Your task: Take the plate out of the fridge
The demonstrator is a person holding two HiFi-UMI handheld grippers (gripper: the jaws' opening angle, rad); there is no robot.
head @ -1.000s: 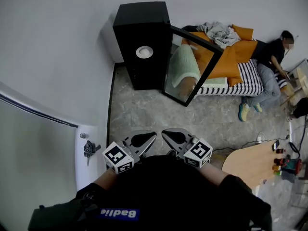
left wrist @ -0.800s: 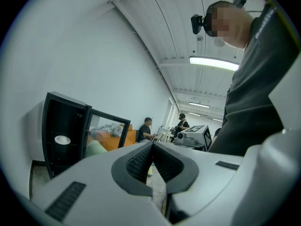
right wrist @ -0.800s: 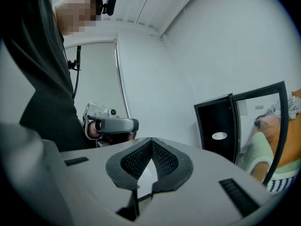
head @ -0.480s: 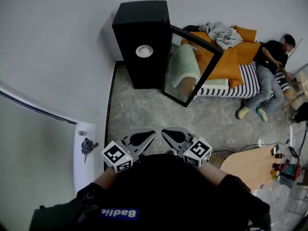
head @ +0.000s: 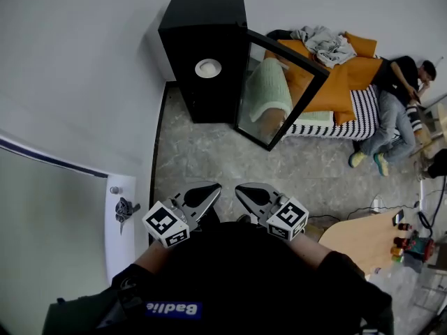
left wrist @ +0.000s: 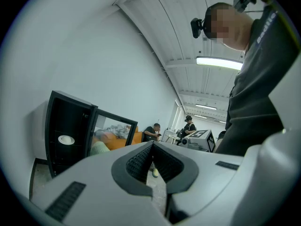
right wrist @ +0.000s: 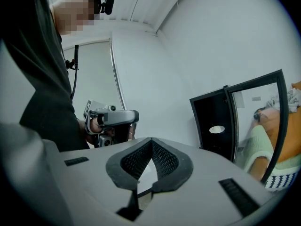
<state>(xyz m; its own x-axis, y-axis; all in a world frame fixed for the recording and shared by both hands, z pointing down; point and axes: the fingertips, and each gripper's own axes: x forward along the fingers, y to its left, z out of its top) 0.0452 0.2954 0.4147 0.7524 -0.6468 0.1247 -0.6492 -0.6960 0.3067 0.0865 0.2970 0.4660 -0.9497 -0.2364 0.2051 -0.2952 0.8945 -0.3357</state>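
Note:
A black fridge [head: 202,61] stands against the far wall with its glass door [head: 276,89] swung open to the right. A white plate [head: 208,68] lies on a shelf inside; it also shows as the plate [left wrist: 66,139] in the left gripper view and the plate [right wrist: 217,129] in the right gripper view. My left gripper [head: 214,187] and right gripper [head: 240,188] are held side by side close to my body, far short of the fridge. Both are shut with nothing between the jaws, as the left gripper [left wrist: 151,145] and right gripper [right wrist: 151,141] show.
An orange sofa [head: 335,82] with clothes on it stands behind the fridge door, and a person [head: 394,110] sits beside it. A round wooden table [head: 363,239] with small items is at my right. A white door with a handle [head: 128,208] is at my left.
Both grippers have drifted a little forward, staying shut. The fridge sits slightly higher in the head view. The person by the sofa has shifted position.

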